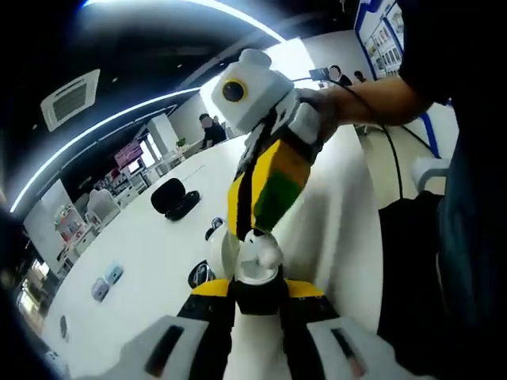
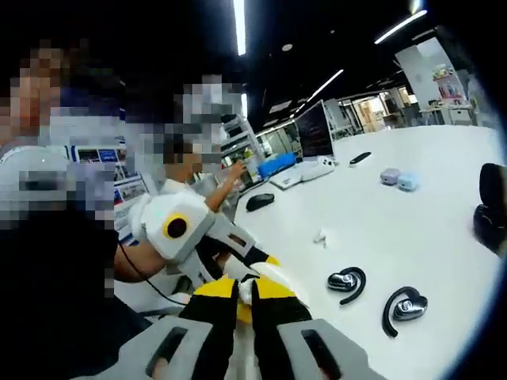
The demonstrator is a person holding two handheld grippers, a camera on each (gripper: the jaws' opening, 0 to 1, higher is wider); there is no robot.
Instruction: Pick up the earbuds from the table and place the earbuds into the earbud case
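Ahead, earbuds (image 2: 347, 283) mid-table (image 2: 428, 214), open surface around.

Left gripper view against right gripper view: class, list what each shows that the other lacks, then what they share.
Left gripper view: a ceiling vent overhead. Right gripper view: a monitor, a keyboard and a black mouse. Shared: the white table, two black earbuds lying on it, the black earbud case and two small pastel items.

ceiling strip lights (image 2: 238, 24) | table (image 2: 412, 206) glare | fisheye-warped edges
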